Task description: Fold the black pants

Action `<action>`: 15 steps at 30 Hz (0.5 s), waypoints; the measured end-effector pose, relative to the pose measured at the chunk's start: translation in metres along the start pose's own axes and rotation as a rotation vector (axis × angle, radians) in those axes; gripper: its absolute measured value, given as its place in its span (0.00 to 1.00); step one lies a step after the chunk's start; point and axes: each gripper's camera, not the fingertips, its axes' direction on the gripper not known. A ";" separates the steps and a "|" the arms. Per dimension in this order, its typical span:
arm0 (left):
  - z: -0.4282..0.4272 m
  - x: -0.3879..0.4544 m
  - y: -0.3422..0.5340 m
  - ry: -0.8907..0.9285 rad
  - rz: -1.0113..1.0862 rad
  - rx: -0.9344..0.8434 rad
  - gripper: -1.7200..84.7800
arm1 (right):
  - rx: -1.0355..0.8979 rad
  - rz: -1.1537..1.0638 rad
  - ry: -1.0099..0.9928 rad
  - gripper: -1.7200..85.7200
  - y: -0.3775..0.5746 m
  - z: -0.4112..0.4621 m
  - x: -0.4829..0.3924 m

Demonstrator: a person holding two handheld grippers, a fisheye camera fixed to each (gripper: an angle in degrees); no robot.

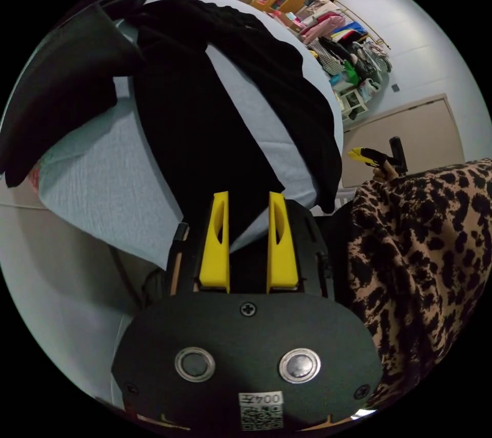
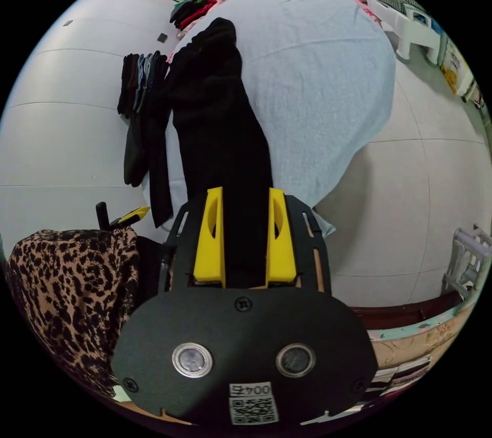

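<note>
Black pants (image 1: 205,115) lie spread over a pale blue-grey cloth-covered table (image 1: 97,192), filling the centre and upper half of the left gripper view, their two legs forking apart toward the top of the frame with a wedge of bare cloth between them. At lower centre, the left gripper (image 1: 248,235) has its yellow jaws set a little apart with dark fabric running between them at the near edge of the table; whether both jaws actually press on the cloth cannot be told from here. A leopard-print garment (image 1: 420,264), worn by the person, fills the lower right, and the other gripper's yellow tip shows just above it.

In the right gripper view, one long leg of the pants (image 2: 220,136) runs from the top centre of the frame straight down into the right gripper (image 2: 245,233), whose yellow jaws sit either side of the fabric, seemingly clamped on it. More dark clothes (image 2: 141,115) hang over the table's edge at upper left; white floor tiles (image 2: 420,192) spread to the right.

The step in hand appears to be an early one: both grippers take the near end of the garment, still laid out at full length and unfolded. The next move likely calls for lifting both held points together and carrying them evenly up the table, keeping the fabric flat so the fold lands square.
</note>
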 end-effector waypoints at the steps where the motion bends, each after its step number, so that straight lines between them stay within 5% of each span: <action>1: 0.001 -0.002 0.004 -0.014 -0.018 0.001 0.15 | -0.005 0.000 -0.011 0.17 -0.005 -0.005 0.014; 15: 0.054 0.028 -0.002 -0.252 0.067 -0.077 0.19 | -0.061 0.001 -0.163 0.17 -0.060 -0.071 0.164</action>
